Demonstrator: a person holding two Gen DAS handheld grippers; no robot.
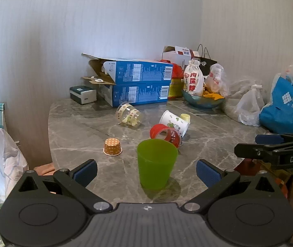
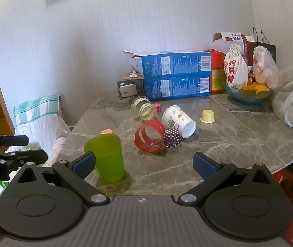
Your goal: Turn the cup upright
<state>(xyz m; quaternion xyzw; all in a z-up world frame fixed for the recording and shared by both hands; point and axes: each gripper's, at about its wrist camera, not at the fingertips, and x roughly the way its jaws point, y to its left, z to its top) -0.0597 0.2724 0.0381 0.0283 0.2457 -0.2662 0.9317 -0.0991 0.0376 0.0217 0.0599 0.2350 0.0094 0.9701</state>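
Green cup (image 1: 156, 163) stands upright at centre frame; both grippers' jaws gape wide, empty. Next, judging: red cup (image 2: 149, 136) lying sideways.

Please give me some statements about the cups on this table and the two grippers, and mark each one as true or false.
1. The green cup stands upright with its mouth up. True.
2. The left gripper is shut on the green cup. False: its jaws are open, one on each side of the cup, not touching it.
3. The red cup lies on its side. True.
4. The white paper cup stands upright. False: it lies on its side.
5. The right gripper holds the red cup. False: it is open and holds nothing.
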